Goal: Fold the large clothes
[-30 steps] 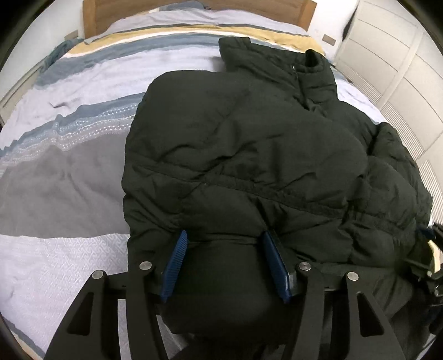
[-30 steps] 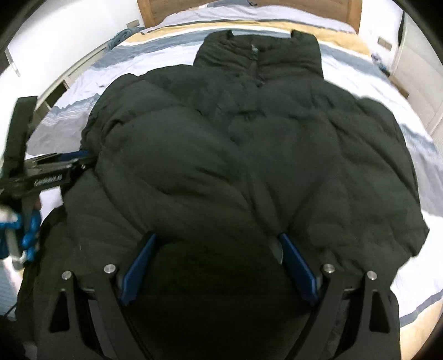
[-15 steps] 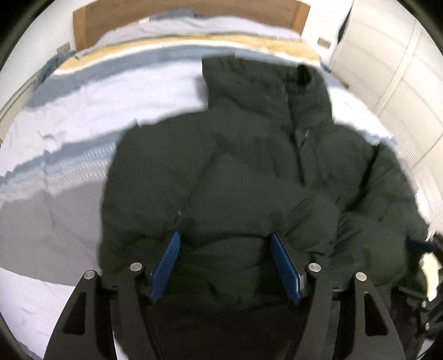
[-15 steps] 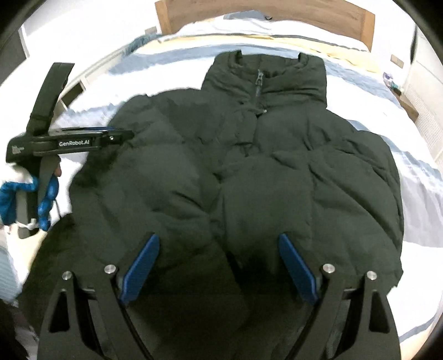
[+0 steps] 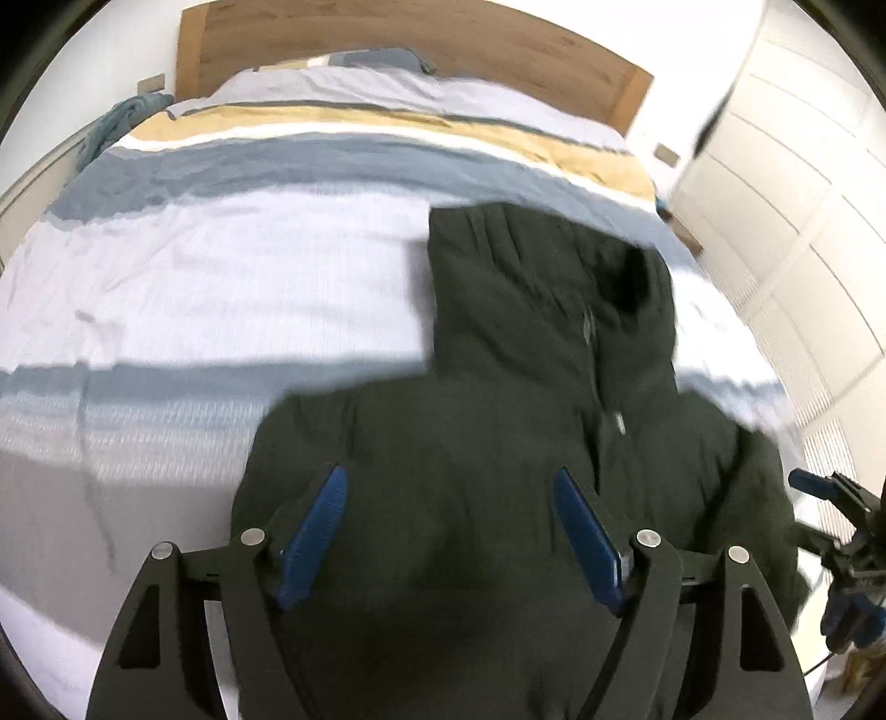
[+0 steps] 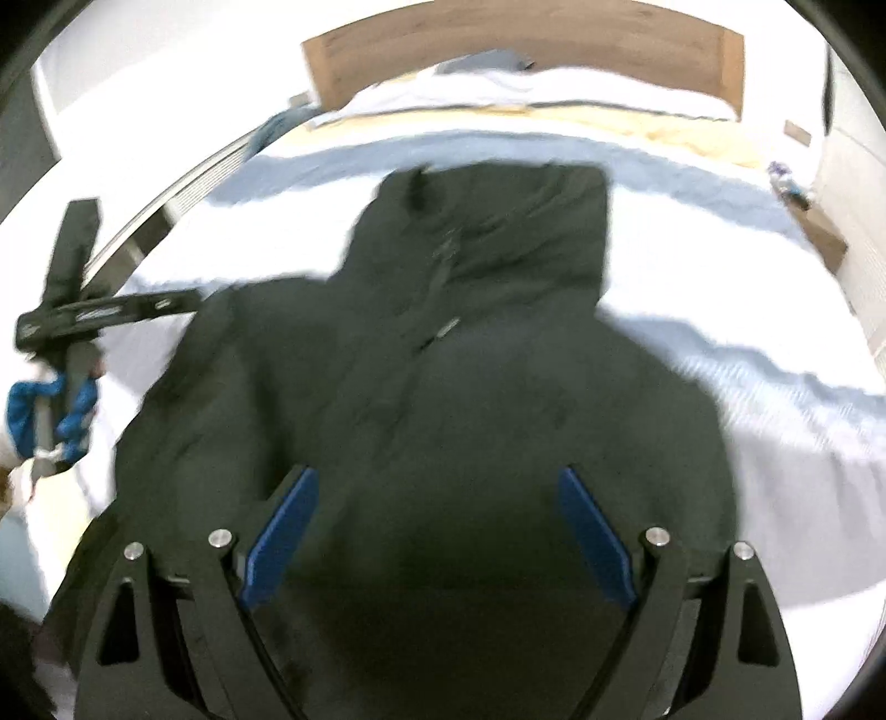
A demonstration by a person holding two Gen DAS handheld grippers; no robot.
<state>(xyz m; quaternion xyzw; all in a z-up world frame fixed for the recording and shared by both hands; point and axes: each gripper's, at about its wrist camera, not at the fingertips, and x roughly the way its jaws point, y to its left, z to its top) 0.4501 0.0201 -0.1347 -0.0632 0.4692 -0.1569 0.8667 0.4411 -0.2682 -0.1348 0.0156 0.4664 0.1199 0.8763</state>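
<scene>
Your left tool (image 5: pixel 448 531) stands wide, its jaws having just been opening, and its blue pads (image 5: pixel 313 534) grip nothing. Your right tool (image 6: pixel 437 531) is spread just as wide and is empty too. Both hang above the lower part of the dark puffer jacket (image 5: pixel 498 443), which lies flat on the striped bed (image 5: pixel 249 266), collar toward the wooden headboard (image 5: pixel 498 44). White cabinet doors (image 5: pixel 775 194) stand to the right.
</scene>
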